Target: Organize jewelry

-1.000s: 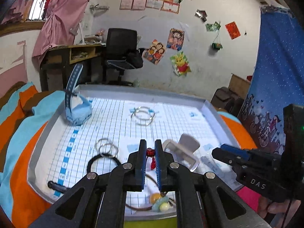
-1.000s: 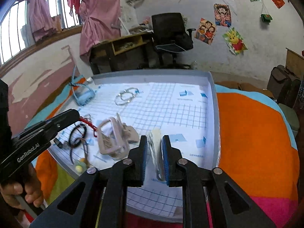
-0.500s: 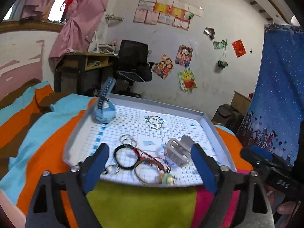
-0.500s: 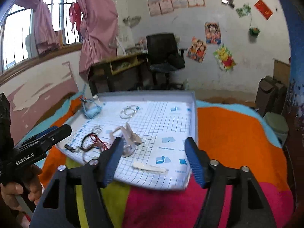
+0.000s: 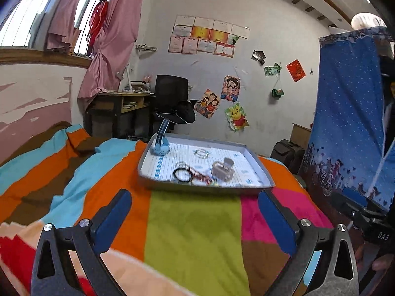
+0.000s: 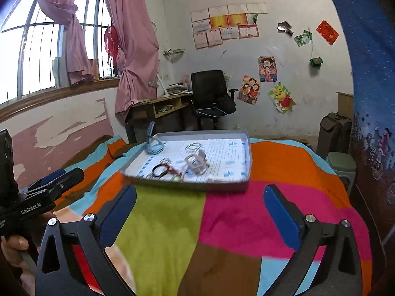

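— Where do my two cameras sit?

— Each rides on a tool I hold, low over the striped blanket [image 5: 195,234], looking forward between its spread fingers toward the far wall.

— How near is the tray?

— The tray [image 5: 205,187] lies well ahead in both. My left camera sees it straight on; my right camera sees the tray [image 6: 222,186] slightly left of centre.

— What do they share?

— The tray, the blanket, the black chair [image 6: 209,91] and the posters.

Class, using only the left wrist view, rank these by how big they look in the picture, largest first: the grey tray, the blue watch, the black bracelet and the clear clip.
1. Grey tray
2. Blue watch
3. Clear clip, black bracelet: too close to rank.
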